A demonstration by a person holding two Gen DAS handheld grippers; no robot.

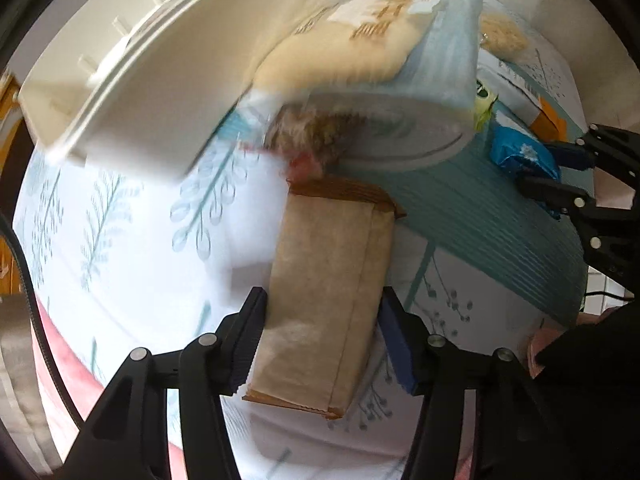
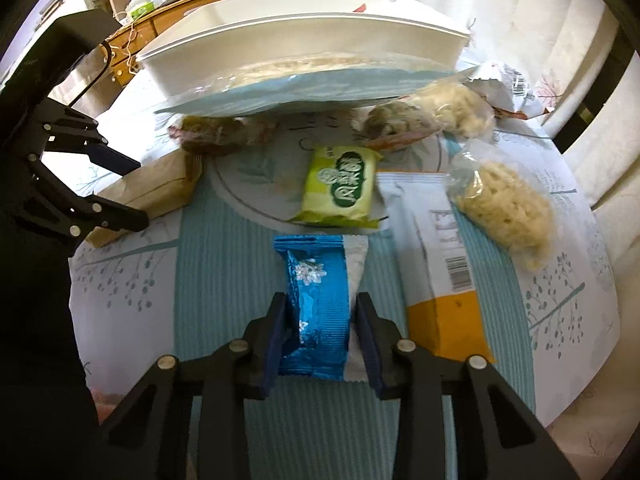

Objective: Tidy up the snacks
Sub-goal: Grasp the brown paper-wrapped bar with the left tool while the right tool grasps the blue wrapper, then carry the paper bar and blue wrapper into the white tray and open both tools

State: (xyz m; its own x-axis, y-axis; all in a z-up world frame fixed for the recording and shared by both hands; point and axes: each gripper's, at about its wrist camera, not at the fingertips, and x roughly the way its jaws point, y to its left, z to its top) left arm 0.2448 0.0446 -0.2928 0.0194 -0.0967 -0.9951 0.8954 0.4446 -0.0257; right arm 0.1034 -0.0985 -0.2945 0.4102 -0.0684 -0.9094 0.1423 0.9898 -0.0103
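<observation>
My left gripper (image 1: 322,334) is shut on a tan paper snack pack (image 1: 332,300), held just above the patterned tablecloth. In the right wrist view that pack (image 2: 160,194) and the left gripper (image 2: 128,188) sit at the left. My right gripper (image 2: 322,338) is shut on a blue foil snack pack (image 2: 318,312) over the teal placemat (image 2: 224,280). From the left wrist view the blue pack (image 1: 524,156) is at the right in the right gripper (image 1: 560,178). A white storage bin (image 2: 304,44) stands behind, with a large pale blue bag (image 2: 288,92) leaning out of it.
A green snack pack (image 2: 340,188), a white and orange bag (image 2: 436,256), clear bags of puffed snacks (image 2: 508,212) and dark wrapped snacks (image 2: 216,136) lie on the table. The bin's rim (image 1: 132,76) is close at the upper left. A wooden desk (image 2: 168,12) stands behind.
</observation>
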